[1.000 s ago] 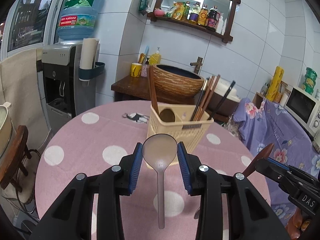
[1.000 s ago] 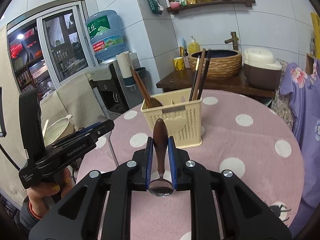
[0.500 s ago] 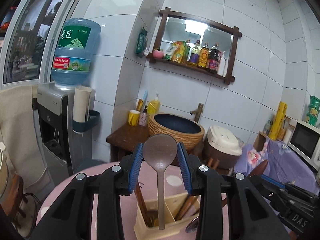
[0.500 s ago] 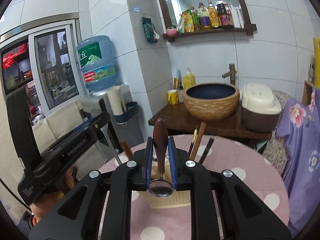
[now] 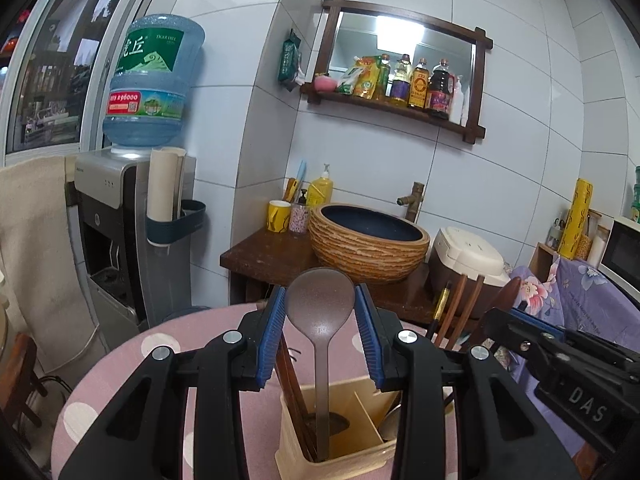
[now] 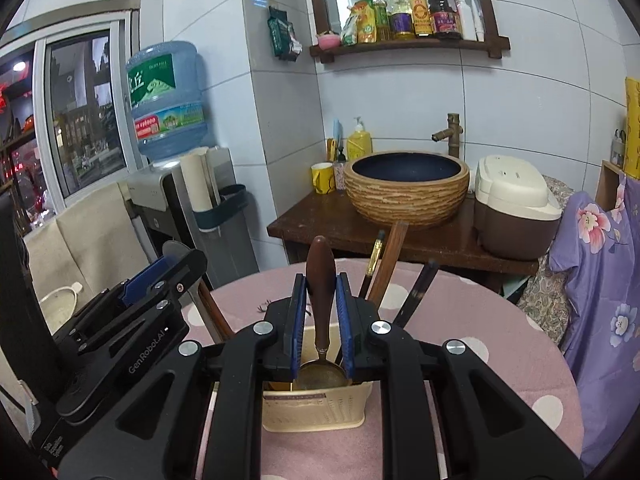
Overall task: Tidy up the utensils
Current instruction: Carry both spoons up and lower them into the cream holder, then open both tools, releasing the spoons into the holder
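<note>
Our left gripper [image 5: 320, 312] points forward and slightly down, its two blue-padded fingers [image 5: 272, 336] standing partly apart with a spoon bowl between them; the pads sit at the bowl's edges, so we grip it there. Our right gripper [image 6: 321, 300] also tilts downward, its pads [image 6: 298, 312] drawn close together and pressed on a dark handle that rises above the fingertips. From the right wrist view, the left gripper's black body lies to the left of ours and a little ahead; from the left wrist view, the right one sits at the right.

"DAS" on right gripper [image 5: 560, 364]
</note>
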Demonstrator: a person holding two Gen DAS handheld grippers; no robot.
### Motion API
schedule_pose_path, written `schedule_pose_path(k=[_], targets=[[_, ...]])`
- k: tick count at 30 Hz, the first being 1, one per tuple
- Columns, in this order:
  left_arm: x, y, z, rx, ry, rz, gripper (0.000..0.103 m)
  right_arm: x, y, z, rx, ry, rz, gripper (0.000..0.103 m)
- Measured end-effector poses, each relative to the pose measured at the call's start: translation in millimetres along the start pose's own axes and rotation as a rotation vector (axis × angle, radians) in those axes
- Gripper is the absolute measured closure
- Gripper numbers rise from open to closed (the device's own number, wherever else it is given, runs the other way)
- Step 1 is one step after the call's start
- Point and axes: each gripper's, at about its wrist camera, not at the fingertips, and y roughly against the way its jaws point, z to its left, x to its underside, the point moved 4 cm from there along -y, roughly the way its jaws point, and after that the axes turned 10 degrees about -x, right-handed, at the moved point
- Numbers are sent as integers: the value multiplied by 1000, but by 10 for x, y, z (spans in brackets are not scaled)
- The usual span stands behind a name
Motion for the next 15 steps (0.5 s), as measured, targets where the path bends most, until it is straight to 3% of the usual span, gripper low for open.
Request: schedule_pose_path(k=[15], targets=[[579,-156,20,5,-39,101,67,412,-168,20,23,59,41,87]])
